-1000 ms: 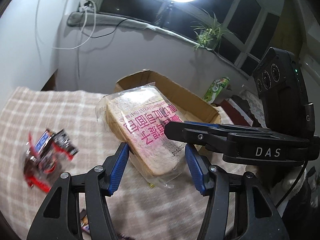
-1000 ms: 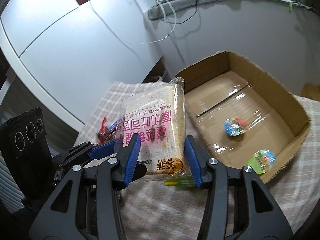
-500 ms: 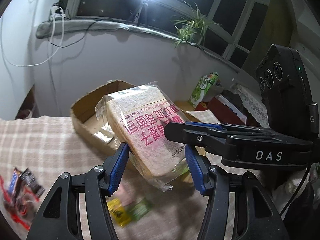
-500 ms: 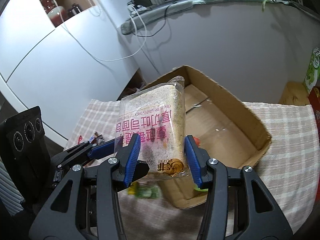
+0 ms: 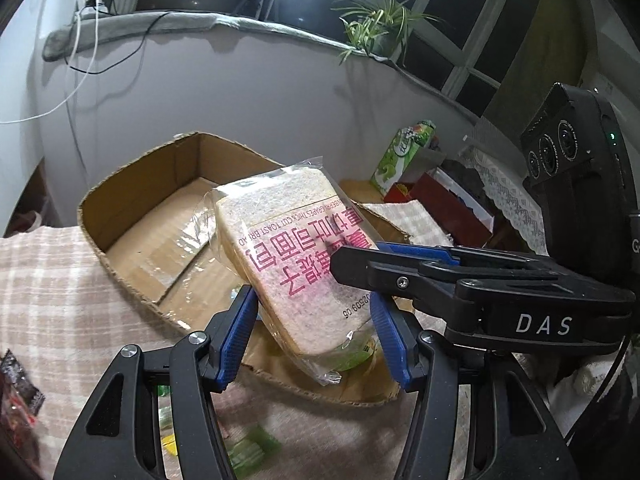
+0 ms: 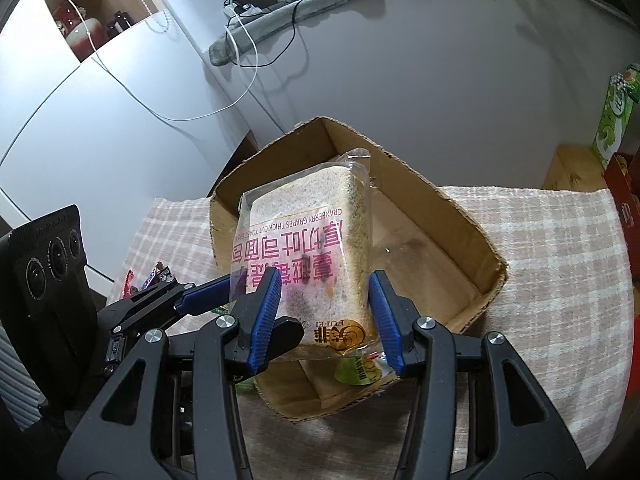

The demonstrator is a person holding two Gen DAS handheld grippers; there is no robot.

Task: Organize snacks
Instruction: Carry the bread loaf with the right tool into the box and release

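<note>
Left gripper (image 5: 314, 334): two black plastic arms shaped like a clamp, with triangular cut-outs along their length. Each arm ends in a blue ribbed pad, and a silver screw head marks each pivot. Right gripper (image 6: 324, 316): same build, black arms, blue ribbed pads, silver screws. Seen from the left wrist, its side bears the white letters "DAS". Behind each gripper sits a black box-shaped camera block (image 5: 576, 184) with three round lenses in a row and a small green light.
</note>
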